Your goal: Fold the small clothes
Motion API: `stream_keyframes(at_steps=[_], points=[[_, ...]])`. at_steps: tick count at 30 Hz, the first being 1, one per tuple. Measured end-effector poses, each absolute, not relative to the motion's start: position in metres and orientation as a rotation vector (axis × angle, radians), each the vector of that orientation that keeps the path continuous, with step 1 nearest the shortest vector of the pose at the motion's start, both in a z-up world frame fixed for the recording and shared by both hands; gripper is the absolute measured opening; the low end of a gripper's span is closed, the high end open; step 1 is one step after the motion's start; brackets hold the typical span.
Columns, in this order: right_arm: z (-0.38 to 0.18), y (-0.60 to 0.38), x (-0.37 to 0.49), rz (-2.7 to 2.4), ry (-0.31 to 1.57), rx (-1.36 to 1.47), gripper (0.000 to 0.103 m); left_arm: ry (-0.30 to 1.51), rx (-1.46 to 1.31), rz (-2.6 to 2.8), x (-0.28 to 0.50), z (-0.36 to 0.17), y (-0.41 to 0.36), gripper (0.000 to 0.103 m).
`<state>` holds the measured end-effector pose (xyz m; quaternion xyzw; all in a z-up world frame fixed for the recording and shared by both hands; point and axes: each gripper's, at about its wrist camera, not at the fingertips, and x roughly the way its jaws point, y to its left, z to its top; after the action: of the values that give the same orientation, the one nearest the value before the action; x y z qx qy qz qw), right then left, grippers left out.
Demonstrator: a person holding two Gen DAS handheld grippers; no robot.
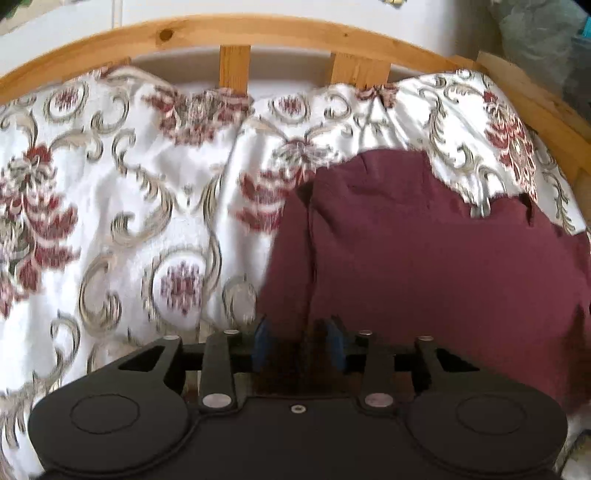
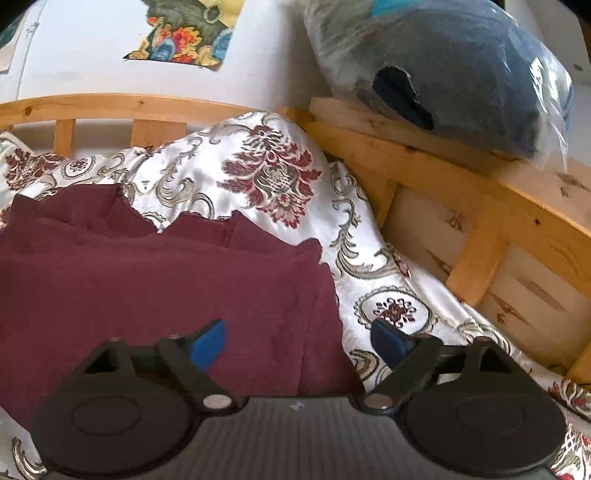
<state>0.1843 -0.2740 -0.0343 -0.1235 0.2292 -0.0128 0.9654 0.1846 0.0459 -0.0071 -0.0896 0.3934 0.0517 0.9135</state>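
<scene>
Left tool (image 1: 300,345) pinches the maroon garment (image 1: 424,240); right tool (image 2: 297,341) gapes wide, holding nothing.

Matt maroon cloth garment (image 2: 166,280), glossy bedspread (image 2: 280,177)

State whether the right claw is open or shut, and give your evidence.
Open. The right claw has its blue fingertips spread wide apart above the maroon garment, gripping nothing.

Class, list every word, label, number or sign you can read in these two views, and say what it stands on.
None can be read.
Poster on the wall: a colourful picture, no legible words.
Right gripper body: a small pale mark, too blurred to read.
Maroon garment, bedspread: no text.
</scene>
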Motion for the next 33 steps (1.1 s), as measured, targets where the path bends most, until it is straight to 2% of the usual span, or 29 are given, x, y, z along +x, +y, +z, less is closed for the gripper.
stream_keyframes(at_steps=[5,14,22,27,33], points=[[-0.039,-0.265,0.182,-0.021,0.444,-0.292,0.103,0.716,-0.077,0.107,0.221,-0.004,0.04,0.05],[-0.056,-0.264,0.193,-0.09,0.505,-0.335,0.103,0.763,-0.106,0.201,0.289,-0.022,0.049,0.05],[-0.055,-0.269,0.182,-0.144,0.496,-0.293,0.103,0.755,-0.11,0.214,0.294,-0.023,0.05,0.052],[-0.045,-0.271,0.179,-0.152,0.432,-0.276,0.103,0.737,-0.165,0.238,0.275,-0.014,0.051,0.088],[-0.042,-0.272,0.176,-0.14,0.423,-0.263,0.103,0.708,-0.155,0.232,0.235,-0.001,0.035,0.101]])
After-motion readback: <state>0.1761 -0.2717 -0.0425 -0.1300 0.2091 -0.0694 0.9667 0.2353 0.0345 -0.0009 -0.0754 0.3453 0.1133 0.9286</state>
